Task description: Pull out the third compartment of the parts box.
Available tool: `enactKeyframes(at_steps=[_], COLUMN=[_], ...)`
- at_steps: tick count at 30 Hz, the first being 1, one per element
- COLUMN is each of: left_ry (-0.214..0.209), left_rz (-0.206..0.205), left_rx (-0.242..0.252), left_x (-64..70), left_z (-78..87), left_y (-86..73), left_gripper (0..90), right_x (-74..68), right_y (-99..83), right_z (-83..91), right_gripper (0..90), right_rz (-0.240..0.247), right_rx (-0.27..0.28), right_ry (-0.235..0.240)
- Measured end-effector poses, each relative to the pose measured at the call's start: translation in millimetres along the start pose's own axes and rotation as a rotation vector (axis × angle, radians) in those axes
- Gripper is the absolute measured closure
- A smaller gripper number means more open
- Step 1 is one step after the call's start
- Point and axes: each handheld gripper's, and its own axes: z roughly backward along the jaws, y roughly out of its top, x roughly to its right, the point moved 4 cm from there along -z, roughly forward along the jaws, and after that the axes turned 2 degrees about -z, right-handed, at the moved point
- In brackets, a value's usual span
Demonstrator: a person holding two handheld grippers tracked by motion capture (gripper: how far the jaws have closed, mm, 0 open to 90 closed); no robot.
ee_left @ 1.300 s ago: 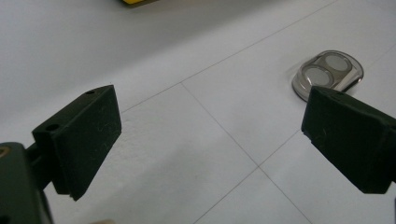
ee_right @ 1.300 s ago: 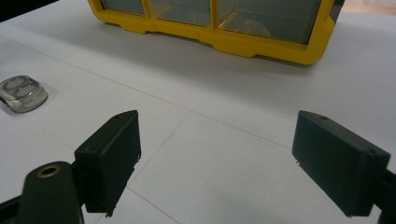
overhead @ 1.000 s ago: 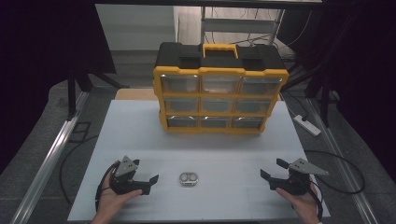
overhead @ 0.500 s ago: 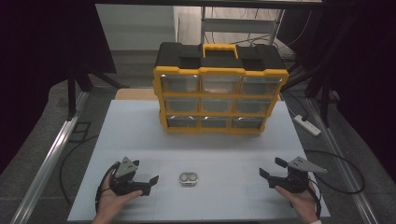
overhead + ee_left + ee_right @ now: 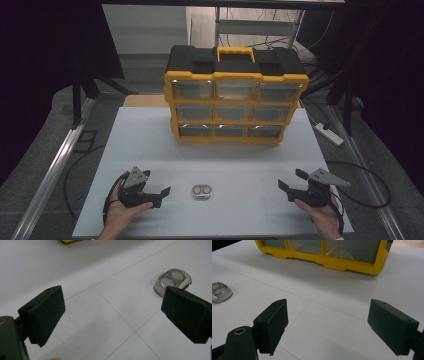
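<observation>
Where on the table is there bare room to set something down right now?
Free: the wide white strip of table between the yellow organizer and the grippers, and the stretch between the small clear case and the right gripper. Tighter: the gap between the left gripper and that case. The organizer takes the back edge.

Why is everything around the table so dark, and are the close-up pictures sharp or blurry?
High view: light falls on the white table and yellow organizer, leaving the surroundings nearly black. Left gripper view: the near black jaws look soft, while the small clear case shows bright glare. Right gripper view: the organizer casts a soft shadow in front; the case at the left edge is blurred.
</observation>
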Motion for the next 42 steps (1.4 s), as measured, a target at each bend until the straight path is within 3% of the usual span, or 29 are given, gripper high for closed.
enactKeyframes(at_steps=[8, 42], left_ry=[0.002, -0.016], left_rz=[-0.014, -0.025], left_rx=[0.001, 0.002], left_x=[2.2, 6.0], left_z=[0.1, -1.4], left_y=[1.5, 1.2], left_gripper=[5.7, 5.9], right_x=[-5.3, -33.6], right_y=[3.9, 8.1], right_z=[0.9, -18.9], right_gripper=[16.6, 18.4], right_rz=[0.000, 0.036], right_rx=[0.022, 0.018], right_ry=[0.009, 0.036])
